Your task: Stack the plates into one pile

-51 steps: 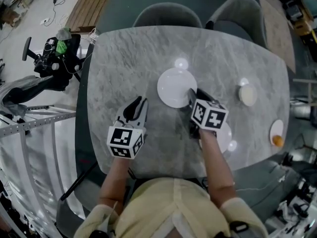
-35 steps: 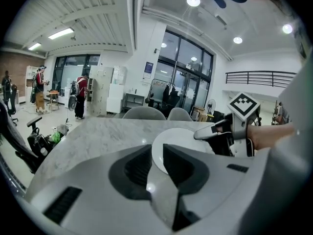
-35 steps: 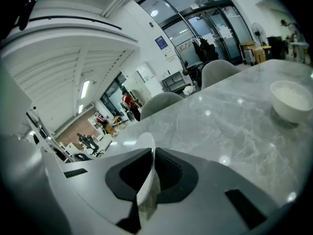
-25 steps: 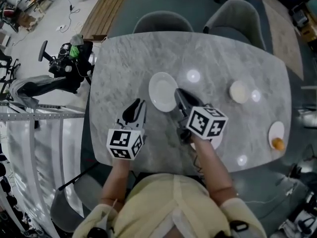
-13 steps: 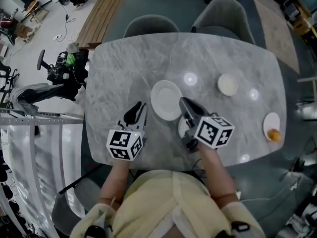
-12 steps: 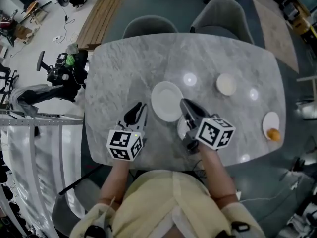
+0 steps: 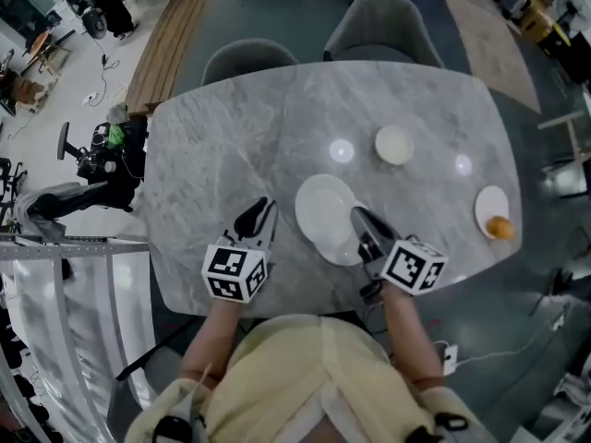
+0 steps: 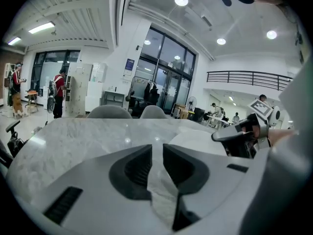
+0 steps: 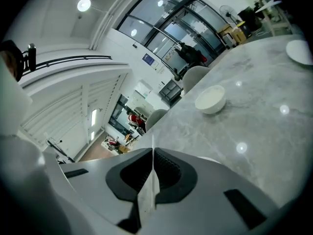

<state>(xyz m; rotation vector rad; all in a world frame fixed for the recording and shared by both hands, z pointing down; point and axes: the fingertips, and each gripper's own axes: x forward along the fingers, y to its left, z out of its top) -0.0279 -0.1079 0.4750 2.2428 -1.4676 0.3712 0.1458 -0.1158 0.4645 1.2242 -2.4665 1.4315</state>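
The right tongs (image 7: 358, 216) were clamped on the near right rim of a white plate (image 7: 321, 205), and the right gripper view showed its thin edge pinched between the pads. The left tongs (image 7: 260, 209) stood just left of that plate, jaws a narrow gap apart with only tabletop showing between them. The white plate was over the near middle of the grey marble table (image 7: 212, 146), overlapping a second plate (image 7: 343, 251) that lay close to the table's near edge; whether the two touched could not be told. The held plate looked stiff, glazed and breakable. It would likely be slippery in a rim pinch and prone to droop from a one-sided hold, so a deep bite on the rim seemed wise. Bare tabletop lay open to the left and beyond. A small bowl (image 7: 394, 144) and a far plate (image 7: 489, 206) carrying an orange thing (image 7: 500, 228) stood well apart to the right. The near table edge looked like the closest hazard.
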